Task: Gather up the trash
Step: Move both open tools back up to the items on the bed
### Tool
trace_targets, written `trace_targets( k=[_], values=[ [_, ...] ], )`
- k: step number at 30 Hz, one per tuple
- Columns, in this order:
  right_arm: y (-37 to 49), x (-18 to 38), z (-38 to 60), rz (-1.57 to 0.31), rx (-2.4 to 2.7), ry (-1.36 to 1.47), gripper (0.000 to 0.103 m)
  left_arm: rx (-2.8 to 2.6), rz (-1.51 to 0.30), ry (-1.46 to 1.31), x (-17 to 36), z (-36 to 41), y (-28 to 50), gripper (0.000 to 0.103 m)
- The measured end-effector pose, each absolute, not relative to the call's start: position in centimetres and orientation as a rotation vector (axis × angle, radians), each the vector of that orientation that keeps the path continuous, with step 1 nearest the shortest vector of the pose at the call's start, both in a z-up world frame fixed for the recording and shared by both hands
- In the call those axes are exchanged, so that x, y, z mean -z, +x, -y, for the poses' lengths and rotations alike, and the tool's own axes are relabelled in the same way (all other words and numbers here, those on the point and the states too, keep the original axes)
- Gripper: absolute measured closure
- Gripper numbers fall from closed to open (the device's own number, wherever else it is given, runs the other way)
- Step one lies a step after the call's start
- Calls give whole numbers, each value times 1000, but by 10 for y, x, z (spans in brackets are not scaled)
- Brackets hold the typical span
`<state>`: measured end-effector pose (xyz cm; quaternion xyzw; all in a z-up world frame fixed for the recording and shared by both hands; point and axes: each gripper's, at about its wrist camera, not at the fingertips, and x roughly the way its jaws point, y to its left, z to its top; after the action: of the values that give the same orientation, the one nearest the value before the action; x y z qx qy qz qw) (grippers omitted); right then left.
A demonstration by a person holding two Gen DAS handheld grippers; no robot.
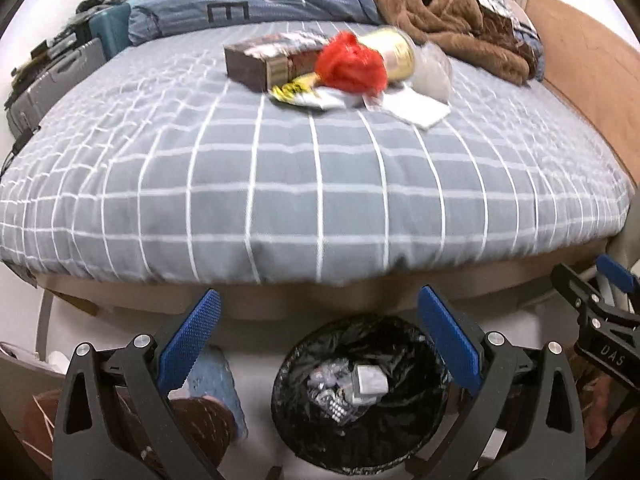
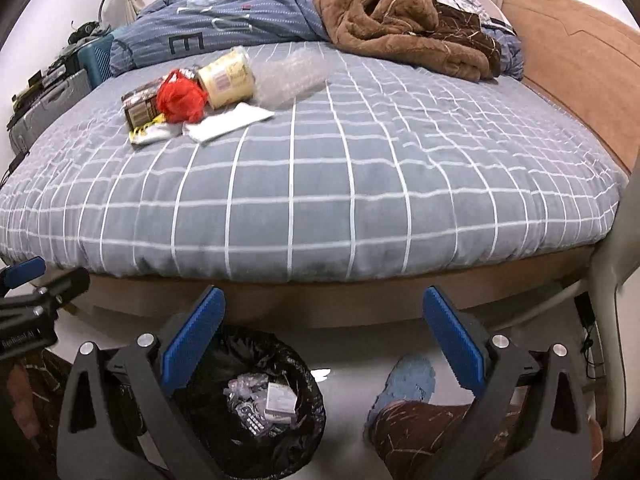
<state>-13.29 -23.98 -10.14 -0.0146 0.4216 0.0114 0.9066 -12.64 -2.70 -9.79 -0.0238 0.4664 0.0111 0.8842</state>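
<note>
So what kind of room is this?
Most likely a bedroom. There is a big bed with a checked grey cover, a rumpled blue duvet and a brown fleece blanket at the far end.

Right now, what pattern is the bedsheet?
Grey with a white grid check on the bedsheet; clearest in the right wrist view.

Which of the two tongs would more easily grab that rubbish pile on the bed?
Probably the left tongs: the rubbish pile lies almost straight ahead of them, but off to the left of the right tongs. Both are open and empty.

Open grey bedspread [image 2: 320, 200] before the far trash pile [image 2: 192, 96].
</note>
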Motion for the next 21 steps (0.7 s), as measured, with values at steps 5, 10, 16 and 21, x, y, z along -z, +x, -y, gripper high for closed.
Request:
trace_targets(
  k=[5, 10, 16, 21],
  values=[
    [-108, 92, 240, -855, -23, -6, 8, -40, -929, -62, 86, 16, -103, 6],
    [-76, 81, 233, -830, -35, 2, 8, -62, -886, -94, 78, 1, -65, 6],
    [-29, 70, 225, -812, -57, 12, 8, -73, -838, -84, 64, -14, -9, 6],
    [14, 70, 217, -804, -73, -7, 8, -53, -823, -68, 59, -27, 37, 6]
  ],
)
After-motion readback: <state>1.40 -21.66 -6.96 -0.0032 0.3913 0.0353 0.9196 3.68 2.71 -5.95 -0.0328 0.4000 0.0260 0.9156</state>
